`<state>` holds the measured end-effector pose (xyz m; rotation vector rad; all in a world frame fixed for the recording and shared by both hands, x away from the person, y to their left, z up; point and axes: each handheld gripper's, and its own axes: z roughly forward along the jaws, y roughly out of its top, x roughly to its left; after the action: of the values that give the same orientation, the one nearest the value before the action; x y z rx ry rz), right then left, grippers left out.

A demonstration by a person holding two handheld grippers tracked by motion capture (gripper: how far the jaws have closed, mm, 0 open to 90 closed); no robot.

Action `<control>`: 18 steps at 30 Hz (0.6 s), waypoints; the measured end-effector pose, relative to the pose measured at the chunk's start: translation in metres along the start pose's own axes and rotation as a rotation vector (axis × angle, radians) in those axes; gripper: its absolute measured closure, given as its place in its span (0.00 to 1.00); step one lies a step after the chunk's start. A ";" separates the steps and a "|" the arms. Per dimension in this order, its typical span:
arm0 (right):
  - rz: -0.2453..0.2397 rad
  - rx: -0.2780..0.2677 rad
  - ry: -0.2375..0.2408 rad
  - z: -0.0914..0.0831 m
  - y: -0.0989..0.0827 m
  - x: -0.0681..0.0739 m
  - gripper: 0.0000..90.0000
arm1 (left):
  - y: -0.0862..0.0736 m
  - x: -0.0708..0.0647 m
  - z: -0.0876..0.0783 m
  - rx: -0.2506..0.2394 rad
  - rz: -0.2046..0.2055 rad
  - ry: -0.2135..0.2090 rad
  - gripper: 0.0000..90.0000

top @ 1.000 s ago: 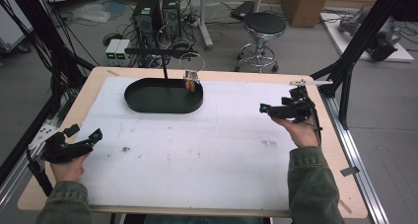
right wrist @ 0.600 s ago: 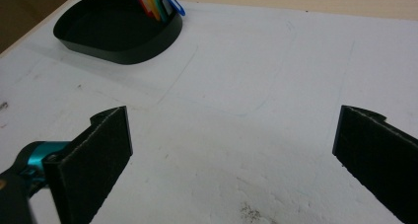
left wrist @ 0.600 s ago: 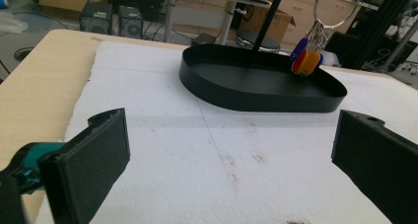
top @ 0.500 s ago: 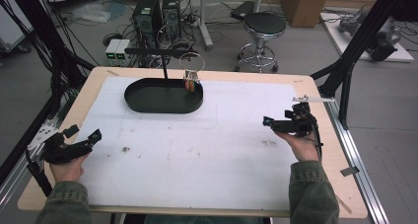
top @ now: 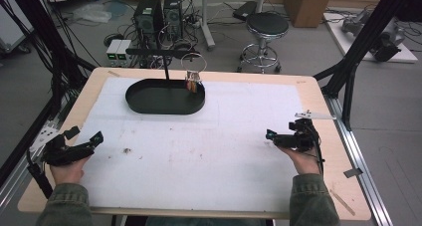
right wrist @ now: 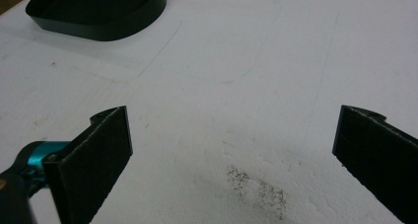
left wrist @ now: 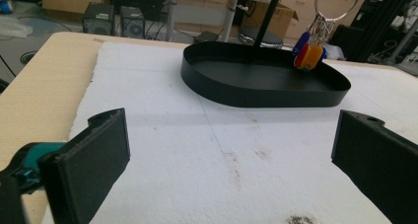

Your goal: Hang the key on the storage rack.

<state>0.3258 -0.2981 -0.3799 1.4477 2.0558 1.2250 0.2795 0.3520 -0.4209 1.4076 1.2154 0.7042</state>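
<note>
I am holding the left gripper (top: pixel 84 145) and right gripper (top: pixel 278 138) released and empty, hovering low over the white tabletop (top: pixel 214 136) at its near corners, well apart. Farther off, the key bunch (left wrist: pixel 309 51) is hanging from a ring over the black tray's (top: pixel 164 106) right end. This looks like an idle stage; next I am judging a reach forward toward the keys.
</note>
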 end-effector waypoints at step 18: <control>-0.053 -0.067 -0.053 -0.001 -0.032 0.010 0.01 | 0.000 0.000 0.000 0.005 0.010 0.002 0.02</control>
<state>0.3022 -0.2934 -0.4030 1.3720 1.9857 1.2103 0.2792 0.3520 -0.4207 1.4177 1.2135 0.7101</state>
